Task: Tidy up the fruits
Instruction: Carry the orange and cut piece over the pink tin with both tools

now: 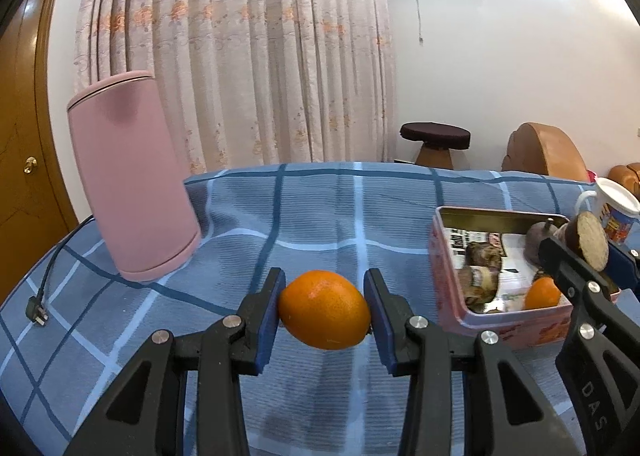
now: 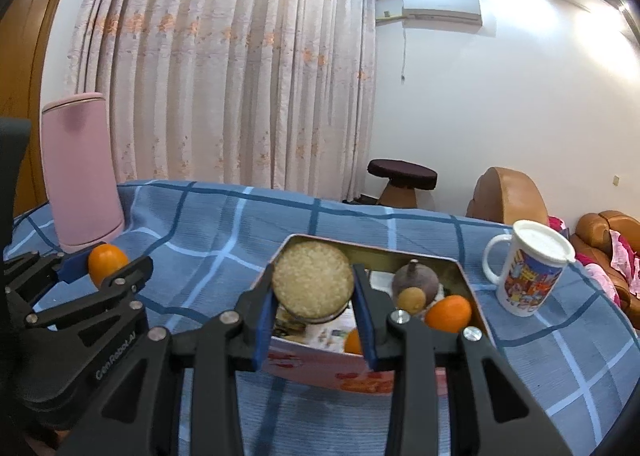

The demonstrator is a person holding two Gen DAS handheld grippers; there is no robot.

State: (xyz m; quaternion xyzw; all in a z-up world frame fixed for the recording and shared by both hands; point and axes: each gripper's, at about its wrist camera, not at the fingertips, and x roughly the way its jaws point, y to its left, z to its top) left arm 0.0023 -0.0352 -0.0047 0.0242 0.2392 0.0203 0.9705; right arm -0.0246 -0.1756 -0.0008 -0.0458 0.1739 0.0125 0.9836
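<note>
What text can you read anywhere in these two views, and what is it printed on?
"GenRobot.AI": on the left gripper body, right wrist view.
"DAS": partial lettering on the right gripper arm, left wrist view.
Mug artwork, red print on the tin wall, papers inside it: too blurred to read.

This is a lived-in home, a sitting room by the look of it. Long floral curtains point(image 1: 240, 56) cover the far wall beside a wooden door point(image 1: 24, 136), an air conditioner point(image 2: 441, 7) hangs high up, and tan leather sofas point(image 2: 508, 196) and a cushioned stool point(image 2: 402, 176) stand behind a table under a blue checked cloth point(image 1: 320, 208).
</note>
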